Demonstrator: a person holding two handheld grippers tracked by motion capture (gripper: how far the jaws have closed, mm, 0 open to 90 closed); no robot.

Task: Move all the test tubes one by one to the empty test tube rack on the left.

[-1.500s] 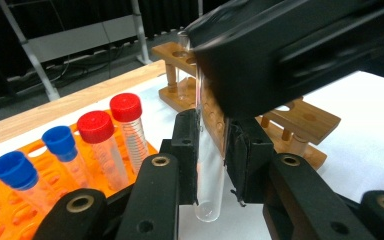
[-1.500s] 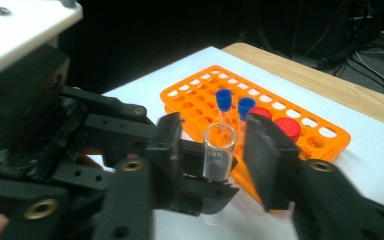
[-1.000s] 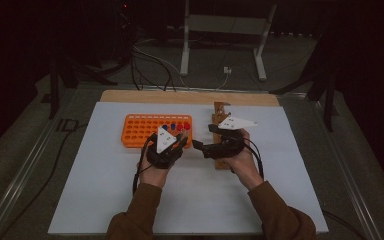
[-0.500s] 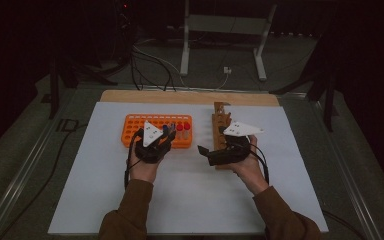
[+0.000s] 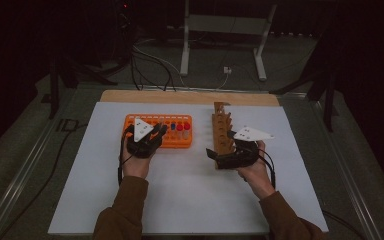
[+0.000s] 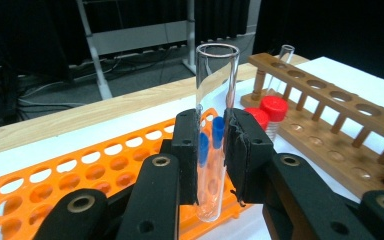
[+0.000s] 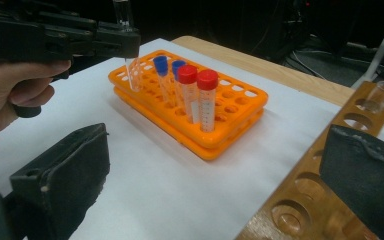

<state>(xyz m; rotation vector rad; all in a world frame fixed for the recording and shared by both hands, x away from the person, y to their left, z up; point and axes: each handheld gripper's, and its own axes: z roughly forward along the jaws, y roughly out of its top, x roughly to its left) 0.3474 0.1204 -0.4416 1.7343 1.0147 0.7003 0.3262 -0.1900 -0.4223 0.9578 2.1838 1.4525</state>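
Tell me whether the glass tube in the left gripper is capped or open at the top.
Open. In the left gripper view the glass test tube, clamped upright between the left gripper's fingers, ends in a bare round rim with no cap.

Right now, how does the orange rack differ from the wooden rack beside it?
The orange rack is a low plastic grid of many small holes; the wooden rack is a single row of bigger holes on thin posts. The orange rack holds two red-capped and two blue-capped tubes; the wooden rack holds one clear uncapped tube at its far end. Both stand on the white sheet and are made to hold tubes.
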